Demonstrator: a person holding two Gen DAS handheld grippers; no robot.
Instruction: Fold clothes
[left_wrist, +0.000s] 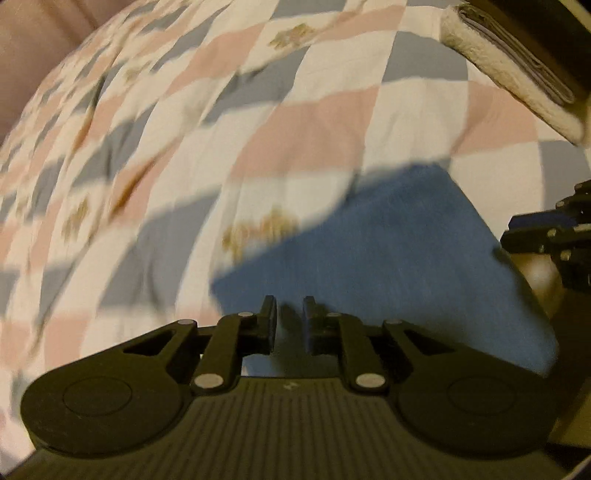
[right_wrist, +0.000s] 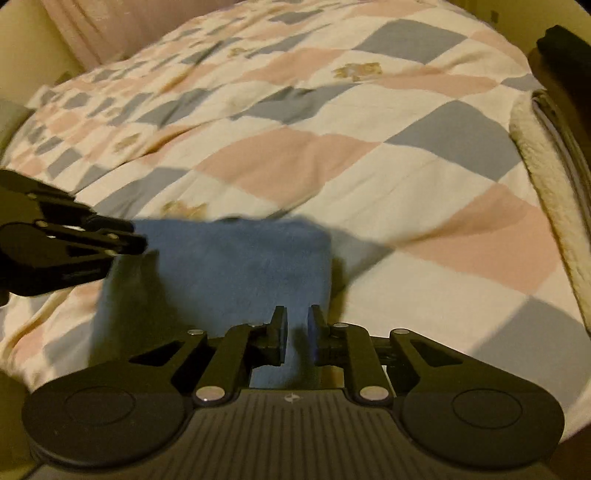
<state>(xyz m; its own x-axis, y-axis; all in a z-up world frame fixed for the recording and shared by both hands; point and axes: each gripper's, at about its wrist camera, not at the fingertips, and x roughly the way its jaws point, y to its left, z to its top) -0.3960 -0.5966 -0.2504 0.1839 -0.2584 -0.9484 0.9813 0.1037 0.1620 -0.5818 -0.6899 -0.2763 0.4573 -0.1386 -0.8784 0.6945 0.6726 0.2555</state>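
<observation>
A folded blue cloth (left_wrist: 388, 258) (right_wrist: 236, 266) lies on a bed with a pink, grey and cream checked quilt (left_wrist: 295, 122) (right_wrist: 332, 155). My left gripper (left_wrist: 290, 325) points steeply down at the cloth's near left part. Its jaws are almost together, with blue fabric in the slit between them. In the right wrist view its tip (right_wrist: 133, 242) sits at the cloth's left corner. My right gripper (right_wrist: 297, 334) hangs over the cloth's near right edge. Its jaws stand a little apart and the pads do not press on the fabric under them. The left wrist view shows the right gripper (left_wrist: 546, 236) at the cloth's right side.
A stack of folded items topped by a cream fleece piece (left_wrist: 517, 70) (right_wrist: 543, 177) lies at the bed's right edge. Pink fabric (right_wrist: 96, 26) hangs behind the bed at the upper left. Wrinkled quilt stretches beyond the cloth. The left wrist view is blurred.
</observation>
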